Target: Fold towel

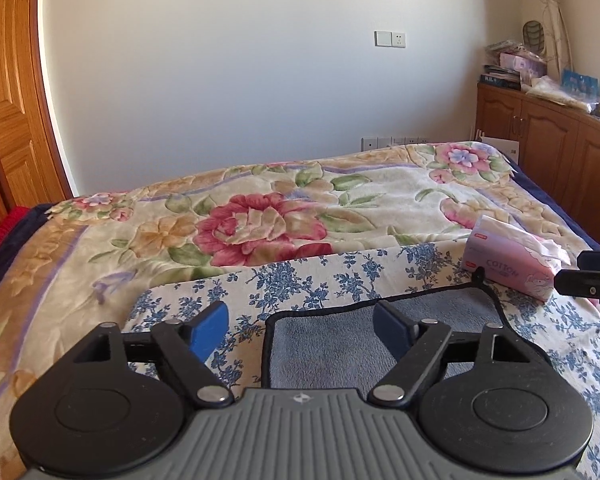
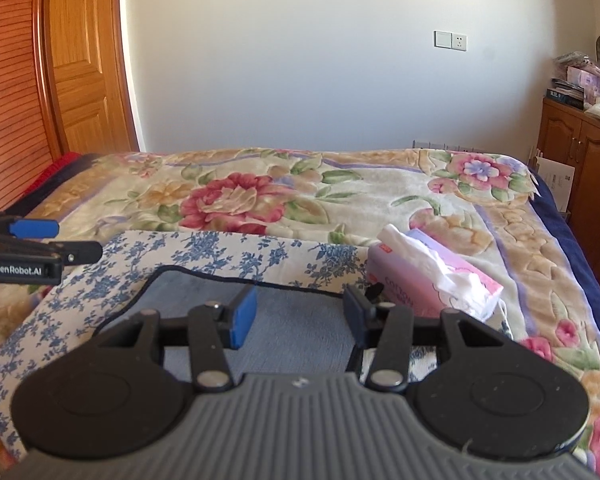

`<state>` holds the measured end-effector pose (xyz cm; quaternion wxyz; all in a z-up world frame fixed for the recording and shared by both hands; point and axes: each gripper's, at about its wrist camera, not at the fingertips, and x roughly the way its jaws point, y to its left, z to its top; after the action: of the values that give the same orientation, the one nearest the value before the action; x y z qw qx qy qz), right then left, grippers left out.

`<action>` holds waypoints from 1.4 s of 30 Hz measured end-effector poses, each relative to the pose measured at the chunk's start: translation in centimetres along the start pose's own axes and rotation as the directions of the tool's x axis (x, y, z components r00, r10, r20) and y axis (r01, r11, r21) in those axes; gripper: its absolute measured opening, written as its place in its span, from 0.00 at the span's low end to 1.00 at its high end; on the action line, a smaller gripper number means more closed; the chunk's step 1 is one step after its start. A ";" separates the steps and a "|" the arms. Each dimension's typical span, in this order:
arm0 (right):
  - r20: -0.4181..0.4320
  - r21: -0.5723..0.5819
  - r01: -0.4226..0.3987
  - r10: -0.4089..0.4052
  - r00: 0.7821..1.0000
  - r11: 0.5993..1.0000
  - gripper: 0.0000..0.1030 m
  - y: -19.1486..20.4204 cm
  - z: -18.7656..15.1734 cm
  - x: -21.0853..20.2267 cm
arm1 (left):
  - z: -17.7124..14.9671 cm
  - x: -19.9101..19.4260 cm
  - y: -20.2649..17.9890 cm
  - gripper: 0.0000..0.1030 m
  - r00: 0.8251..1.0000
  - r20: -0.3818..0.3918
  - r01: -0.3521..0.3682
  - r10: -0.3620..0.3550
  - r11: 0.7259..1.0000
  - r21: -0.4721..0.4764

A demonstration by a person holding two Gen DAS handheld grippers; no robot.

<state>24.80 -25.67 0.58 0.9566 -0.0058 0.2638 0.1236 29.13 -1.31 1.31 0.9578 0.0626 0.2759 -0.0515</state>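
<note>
A grey-blue towel (image 1: 331, 340) with a dark hem lies flat on a blue-flowered white cloth (image 1: 300, 276) on the bed; it also shows in the right wrist view (image 2: 300, 320). My left gripper (image 1: 300, 326) is open and empty, low over the towel's near left part, its left finger beyond the towel's left edge. My right gripper (image 2: 298, 320) is open and empty over the towel's near right part. The left gripper also shows in the right wrist view (image 2: 76, 240) at the left edge. The right gripper shows at the right edge of the left wrist view (image 1: 587, 272).
A pink tissue pack (image 2: 435, 284) lies just past the towel's far right corner, also in the left wrist view (image 1: 511, 260). A floral blanket (image 1: 260, 216) covers the bed. A wooden cabinet (image 1: 559, 148) stands right, a wooden door (image 2: 84, 60) left.
</note>
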 end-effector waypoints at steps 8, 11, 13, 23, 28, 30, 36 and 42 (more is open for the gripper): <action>0.026 -0.004 0.011 -0.011 1.000 1.000 0.84 0.8 -0.5 -2.0 | -0.1 -2.9 -0.8 0.96 1.000 0.029 0.001 -0.001 1.000 0.007; 0.044 -0.013 0.011 -0.010 0.999 1.000 1.00 1.3 -1.0 -2.5 | -0.3 -3.8 -1.1 0.99 0.999 0.042 0.003 -0.004 1.000 0.014; 0.034 -0.017 0.009 -0.009 0.999 1.000 1.00 1.4 -1.3 -2.5 | -0.4 -4.3 -1.4 1.00 0.999 0.053 -0.004 0.003 1.000 0.020; 0.009 -0.016 0.038 -0.038 0.999 0.999 1.00 2.2 -2.9 -3.5 | -1.8 -6.5 -1.2 1.00 0.998 0.066 -0.001 0.002 1.000 -0.018; 0.011 0.003 0.037 -0.037 0.999 0.999 1.00 2.5 -3.3 -4.4 | -2.8 -7.6 -1.7 1.00 0.997 0.074 -0.006 0.006 1.000 -0.007; 0.011 0.007 0.037 -0.037 0.999 0.999 1.00 2.7 -3.5 -4.9 | -3.2 -8.1 -1.9 1.00 0.998 0.070 -0.007 0.007 1.000 -0.007; 0.022 0.008 0.040 -0.040 0.999 0.999 1.00 3.3 -3.8 -6.9 | -4.2 -10.0 -2.1 1.00 0.998 0.062 -0.013 0.014 1.000 -0.020; 0.037 0.021 0.043 -0.043 0.998 0.999 1.00 3.5 -4.0 -8.7 | -4.9 -12.2 -2.5 1.00 0.997 0.074 0.002 -0.002 1.000 0.001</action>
<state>14.75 -24.65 1.78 0.9639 0.0007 0.2467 0.1003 15.98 -2.25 3.52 0.9672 0.0607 0.2405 -0.0547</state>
